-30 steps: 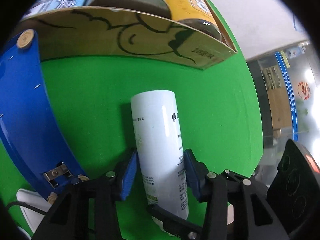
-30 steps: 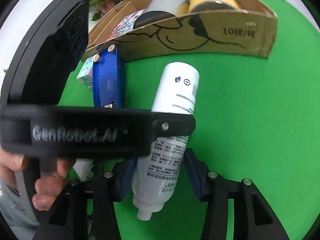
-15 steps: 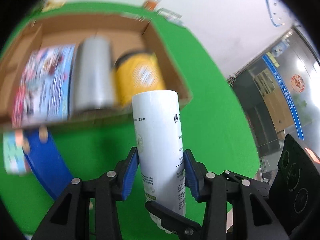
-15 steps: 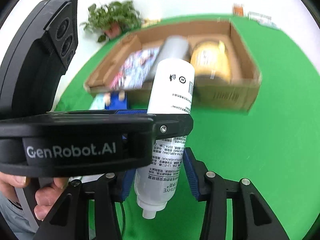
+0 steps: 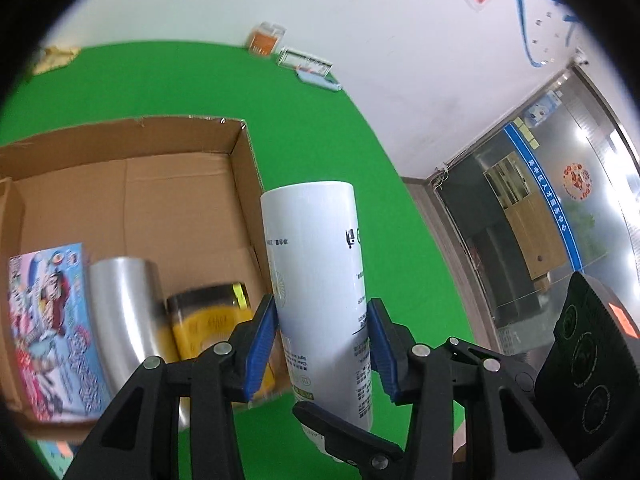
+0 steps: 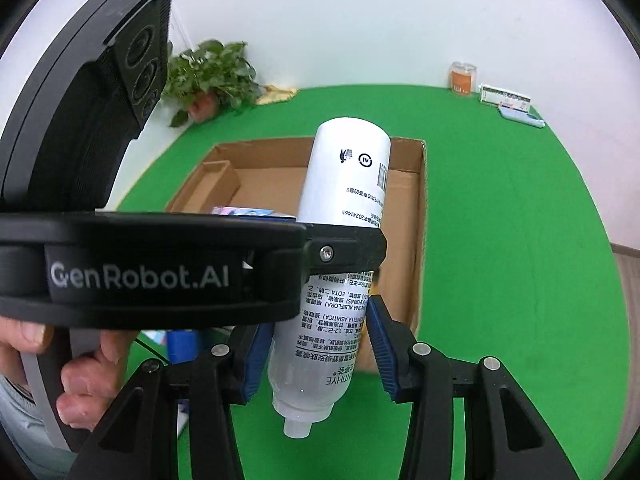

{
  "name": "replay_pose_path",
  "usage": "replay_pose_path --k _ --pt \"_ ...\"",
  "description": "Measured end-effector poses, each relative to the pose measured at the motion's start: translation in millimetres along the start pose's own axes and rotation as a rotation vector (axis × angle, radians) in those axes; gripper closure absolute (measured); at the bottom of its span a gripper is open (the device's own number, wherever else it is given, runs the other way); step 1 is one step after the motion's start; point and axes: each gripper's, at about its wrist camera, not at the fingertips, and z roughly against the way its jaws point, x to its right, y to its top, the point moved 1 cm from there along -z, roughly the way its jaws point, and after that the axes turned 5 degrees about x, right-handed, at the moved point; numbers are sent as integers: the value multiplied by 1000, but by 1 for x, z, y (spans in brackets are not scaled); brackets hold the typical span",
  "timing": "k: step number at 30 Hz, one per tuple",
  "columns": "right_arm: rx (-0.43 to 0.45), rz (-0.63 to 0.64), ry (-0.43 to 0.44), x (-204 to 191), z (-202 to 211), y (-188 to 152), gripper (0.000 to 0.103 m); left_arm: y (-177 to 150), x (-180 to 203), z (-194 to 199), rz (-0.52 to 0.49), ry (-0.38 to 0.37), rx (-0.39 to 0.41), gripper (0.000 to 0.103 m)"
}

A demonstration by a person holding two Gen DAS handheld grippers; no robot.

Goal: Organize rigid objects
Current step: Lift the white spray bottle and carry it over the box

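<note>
A white spray bottle (image 5: 316,280) hangs in the air, gripped from two sides. My left gripper (image 5: 322,344) is shut on its middle, blue pads pressing both flanks. My right gripper (image 6: 320,344) is shut on the lower part of the white bottle (image 6: 344,208), nozzle end toward the camera. The left gripper's body (image 6: 160,272) crosses the right wrist view, a hand (image 6: 80,380) on its handle. Below lies an open cardboard box (image 5: 240,184) with a silver cylinder (image 5: 124,308), a yellow jar (image 5: 208,320) and a colourful printed box (image 5: 48,320). The bottle hovers over the box's right wall (image 6: 420,200).
The box sits on a green table (image 6: 500,240). The far half of its floor (image 5: 140,200) is bare. At the table's far edge are a potted plant (image 6: 212,76), an orange container (image 6: 463,78) and small flat packs (image 6: 506,98). A blue object (image 6: 180,344) lies near the box's front.
Both grippers have lifted the bottle off the green table and carried it toward the box. The box, seen from the side before, now lies below, its inside open to view.
</note>
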Motion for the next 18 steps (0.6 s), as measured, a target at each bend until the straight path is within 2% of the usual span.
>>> replay_pose_path --k 5,10,12,18 --pt "-71 -38 -3 37 -39 10 59 14 -25 -42 66 -23 -79 59" --pt "-130 -69 -18 58 -77 0 59 10 -48 -78 119 -53 -162 59" --pt "-153 -83 -27 65 -86 -3 59 7 -52 -86 127 -58 -178 59" --pt "-147 -109 -18 76 -92 0 59 6 -58 -91 144 -58 -176 59"
